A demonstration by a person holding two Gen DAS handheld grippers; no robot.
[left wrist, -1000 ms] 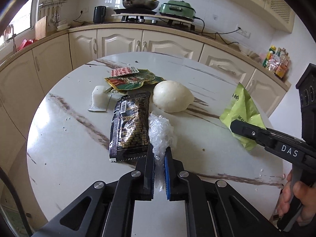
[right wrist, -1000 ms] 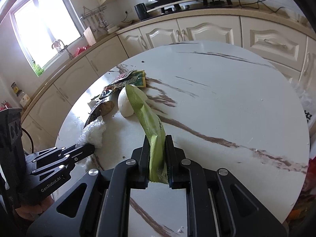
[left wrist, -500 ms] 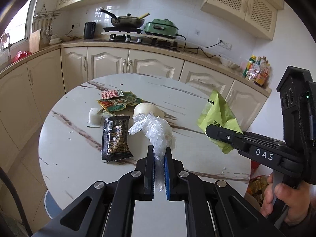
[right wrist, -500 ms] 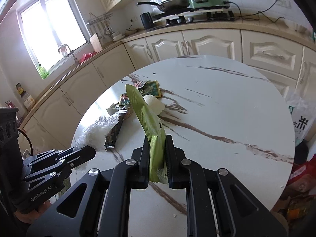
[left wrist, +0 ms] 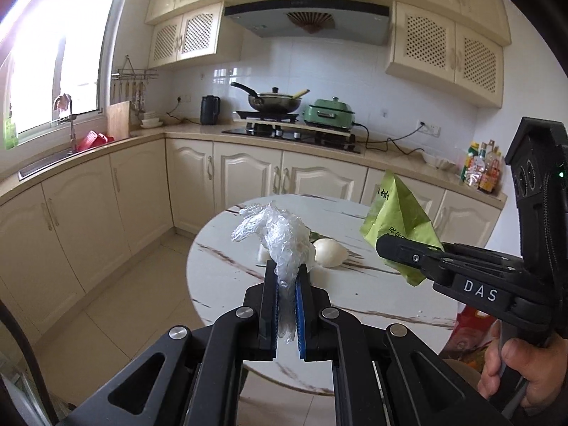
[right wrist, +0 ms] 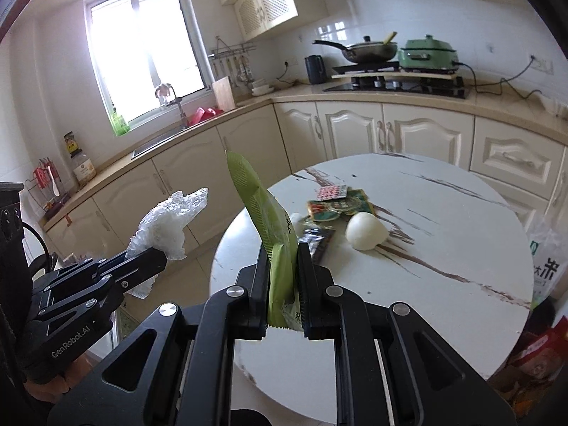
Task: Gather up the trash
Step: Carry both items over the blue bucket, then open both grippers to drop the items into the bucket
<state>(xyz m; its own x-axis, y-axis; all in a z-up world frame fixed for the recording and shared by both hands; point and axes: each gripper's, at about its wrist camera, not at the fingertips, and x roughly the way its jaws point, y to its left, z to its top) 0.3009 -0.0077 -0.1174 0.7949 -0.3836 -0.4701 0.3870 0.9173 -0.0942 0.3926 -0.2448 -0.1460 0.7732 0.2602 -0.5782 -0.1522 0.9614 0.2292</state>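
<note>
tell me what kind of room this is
A home kitchen, most likely: a dark lidded wok sits on a gas stove under a grey range hood, with cream cabinets and a steel sink faucet by the window.

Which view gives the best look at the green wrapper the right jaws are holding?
The left wrist view: the green wrapper shows its broad printed face, pinched in the right gripper. The right wrist view sees that wrapper only edge-on, rising from between the jaws.
</note>
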